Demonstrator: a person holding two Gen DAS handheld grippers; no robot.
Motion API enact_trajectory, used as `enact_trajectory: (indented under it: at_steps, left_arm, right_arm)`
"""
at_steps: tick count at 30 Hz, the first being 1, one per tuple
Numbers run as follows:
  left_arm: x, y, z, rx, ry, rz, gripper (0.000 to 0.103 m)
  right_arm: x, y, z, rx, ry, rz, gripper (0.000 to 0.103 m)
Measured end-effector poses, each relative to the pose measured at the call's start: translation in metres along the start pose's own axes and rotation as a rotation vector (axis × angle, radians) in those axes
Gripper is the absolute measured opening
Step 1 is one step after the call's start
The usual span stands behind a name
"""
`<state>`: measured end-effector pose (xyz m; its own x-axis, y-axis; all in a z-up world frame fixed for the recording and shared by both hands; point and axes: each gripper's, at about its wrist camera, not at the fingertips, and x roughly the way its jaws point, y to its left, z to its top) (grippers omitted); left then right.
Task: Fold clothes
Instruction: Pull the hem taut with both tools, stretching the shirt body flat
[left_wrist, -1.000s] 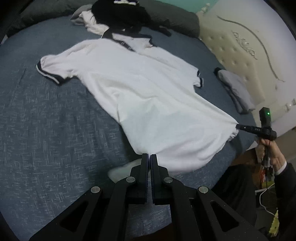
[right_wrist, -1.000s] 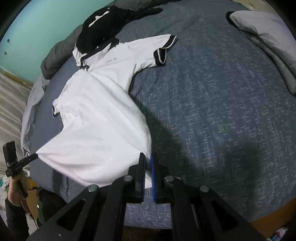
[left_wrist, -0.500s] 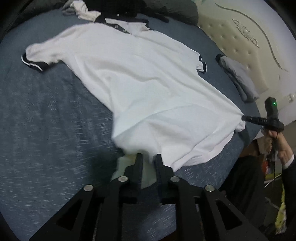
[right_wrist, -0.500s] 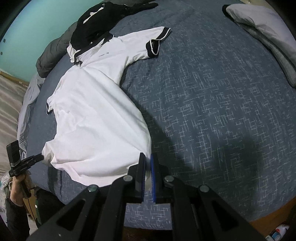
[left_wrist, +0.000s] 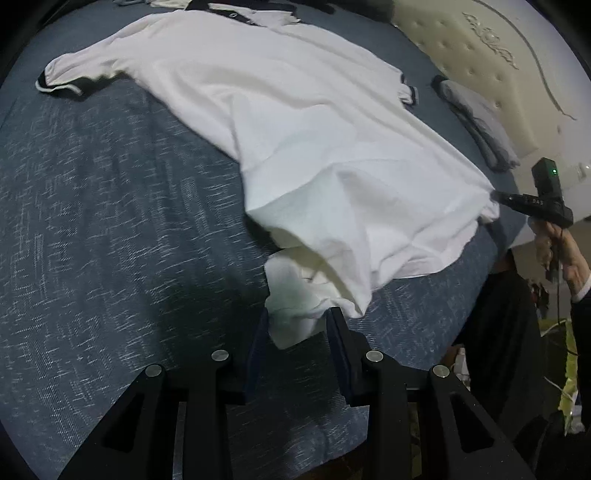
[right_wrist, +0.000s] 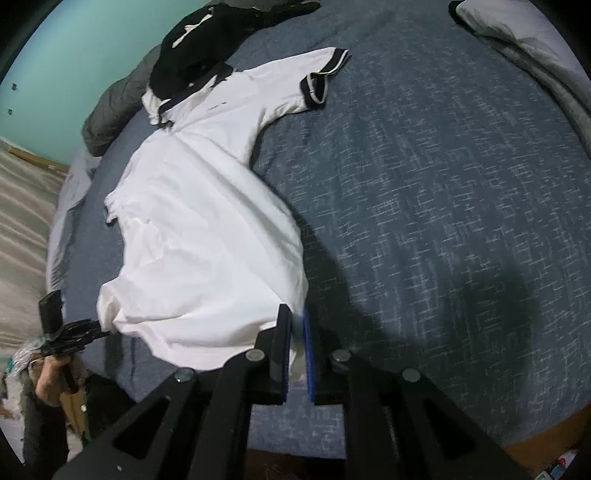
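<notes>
Two grippers at a white polo shirt on the bed: left gripper, jaws just spread, hem loose between; right gripper pinching hem, lower centre. Only left view shows headboard, upper right.

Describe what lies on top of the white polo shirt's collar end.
A black garment overlaps the collar of the white polo shirt. The collar's covered part and anything beneath the shirt, beyond the blue bedspread, stay hidden.

Left tool has just opened, releasing the shirt hem.
</notes>
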<state>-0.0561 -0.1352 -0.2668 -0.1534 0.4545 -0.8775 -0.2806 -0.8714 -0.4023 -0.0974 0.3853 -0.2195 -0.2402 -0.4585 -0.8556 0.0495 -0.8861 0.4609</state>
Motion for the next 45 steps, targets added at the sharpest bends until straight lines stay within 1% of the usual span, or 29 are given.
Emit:
enact_trajectory:
  at_steps: [1,3,4,5,8,11,14,18,19,21,22,23,24,25,26,27,29,33,38,41,45]
  left_arm:
    - [-0.002,-0.001,0.0,0.008,-0.004,-0.008,0.036]
    - [-0.008,-0.002,-0.001,0.018,-0.016,-0.018,0.038]
    - [-0.011,-0.002,-0.001,0.021,-0.022,-0.02,0.04]
    - [-0.014,-0.002,-0.001,0.022,-0.029,-0.023,0.044]
    - [-0.023,-0.002,-0.003,0.028,-0.048,-0.019,0.048]
    - [-0.018,-0.003,-0.005,0.03,-0.032,-0.014,0.048]
    - [-0.007,-0.008,-0.005,0.053,-0.011,-0.003,0.048]
    - [0.006,-0.009,0.0,0.067,-0.008,0.023,0.048]
    - [0.008,-0.009,0.002,0.071,-0.01,0.031,0.048]
    - [0.012,-0.01,0.007,0.078,-0.015,0.037,0.047]
    - [0.014,-0.01,0.008,0.08,-0.015,0.038,0.047]
    - [0.015,-0.01,0.01,0.083,-0.015,0.039,0.044]
    - [0.016,-0.01,0.011,0.085,-0.017,0.042,0.039]
    - [0.015,-0.01,0.013,0.086,-0.019,0.043,0.025]
    - [0.014,-0.01,0.014,0.087,-0.022,0.045,0.017]
    - [0.011,-0.01,0.014,0.088,-0.03,0.049,0.015]
    - [0.001,-0.01,0.015,0.085,-0.045,0.052,0.007]
    - [-0.034,-0.012,0.009,0.089,-0.079,0.074,0.006]
    - [-0.089,-0.015,-0.009,0.112,-0.113,0.122,0.005]
    - [-0.115,-0.021,-0.026,0.12,-0.127,0.152,0.004]
    - [-0.136,-0.02,-0.055,0.106,-0.135,0.175,0.003]
  right_arm:
    - [0.0,0.0,-0.002,-0.007,0.008,0.005,0.009]
    - [0.0,0.001,-0.005,-0.026,0.019,0.005,0.018]
    - [0.001,0.002,-0.007,-0.042,0.025,-0.003,0.027]
    - [0.003,0.003,-0.008,-0.05,0.031,-0.007,0.034]
    - [0.007,0.005,-0.01,-0.067,0.046,-0.017,0.035]
    - [0.015,0.007,-0.012,-0.094,0.067,-0.052,0.035]
    - [0.024,0.009,-0.016,-0.105,0.086,-0.066,0.035]
    - [0.03,0.009,-0.019,-0.129,0.089,-0.091,0.035]
    - [0.03,0.009,-0.02,-0.132,0.087,-0.094,0.035]
    - [0.031,0.008,-0.021,-0.141,0.081,-0.095,0.024]
    - [0.031,0.009,-0.021,-0.147,0.078,-0.093,0.015]
    - [0.03,0.01,-0.021,-0.153,0.075,-0.092,0.01]
    - [0.03,0.011,-0.021,-0.159,0.073,-0.092,0.008]
    - [0.029,0.012,-0.021,-0.164,0.071,-0.091,0.005]
    - [0.029,0.013,-0.021,-0.17,0.068,-0.089,0.004]
    - [0.027,0.016,-0.021,-0.176,0.064,-0.084,0.003]
    - [0.022,0.021,-0.017,-0.186,0.054,-0.073,0.003]
    - [-0.003,0.034,-0.013,-0.215,0.018,-0.049,0.003]
    - [-0.044,0.056,-0.015,-0.263,-0.029,-0.006,0.002]
    - [-0.055,0.066,-0.022,-0.299,-0.024,0.001,0.002]
    - [-0.047,0.074,-0.041,-0.34,0.019,-0.009,0.002]
